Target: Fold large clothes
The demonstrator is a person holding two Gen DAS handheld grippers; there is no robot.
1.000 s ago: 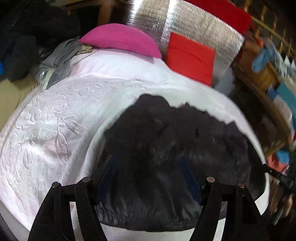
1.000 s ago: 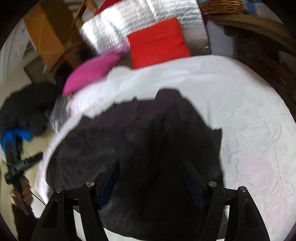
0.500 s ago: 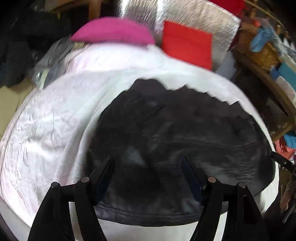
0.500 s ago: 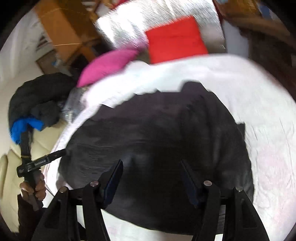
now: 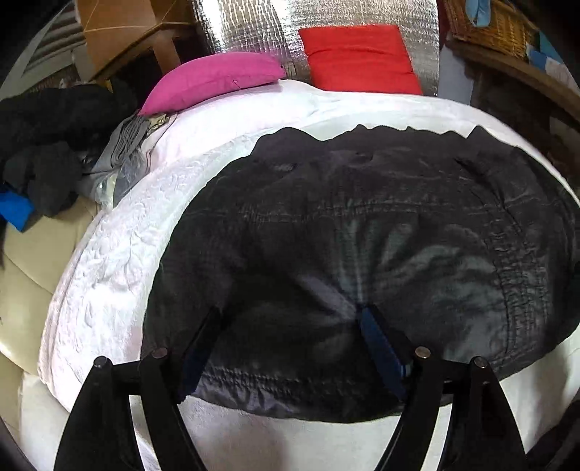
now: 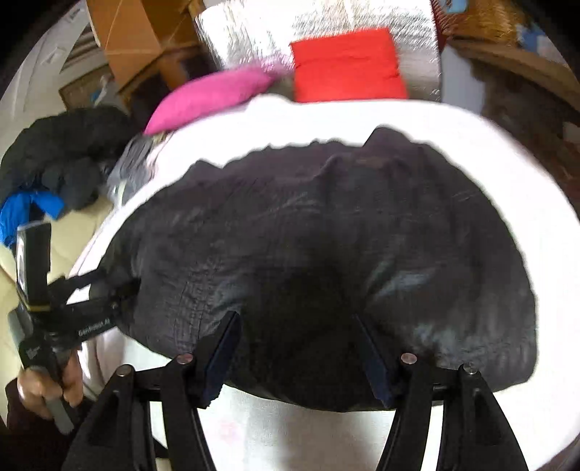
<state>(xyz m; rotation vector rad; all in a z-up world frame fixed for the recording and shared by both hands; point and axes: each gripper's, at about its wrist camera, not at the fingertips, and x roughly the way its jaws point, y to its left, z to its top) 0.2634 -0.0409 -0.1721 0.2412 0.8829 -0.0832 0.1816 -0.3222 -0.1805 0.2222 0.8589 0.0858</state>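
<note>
White quilted bed (image 5: 108, 261) filled both views; black padded jacket (image 5: 362, 224) lay across its centre, larger in frame than 1 second before, with both grippers brought in over its near hem. Left gripper (image 5: 290, 326): jaws wide and opening, fabric between them, no visible pinch. Right gripper (image 6: 295, 337): jaws parted, gripping nothing. Likely lining up the next fold.

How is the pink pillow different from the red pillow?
The pink pillow is puffy with a pointed corner; the red pillow looks flat and square-edged. The pink pillow lies down at the far edge of the white bed cover; the red pillow stands up, leaning on the shiny silver sheet. The pink one sits to the left of the red one. Both are plain, bright pillows beyond the black jacket.
</note>
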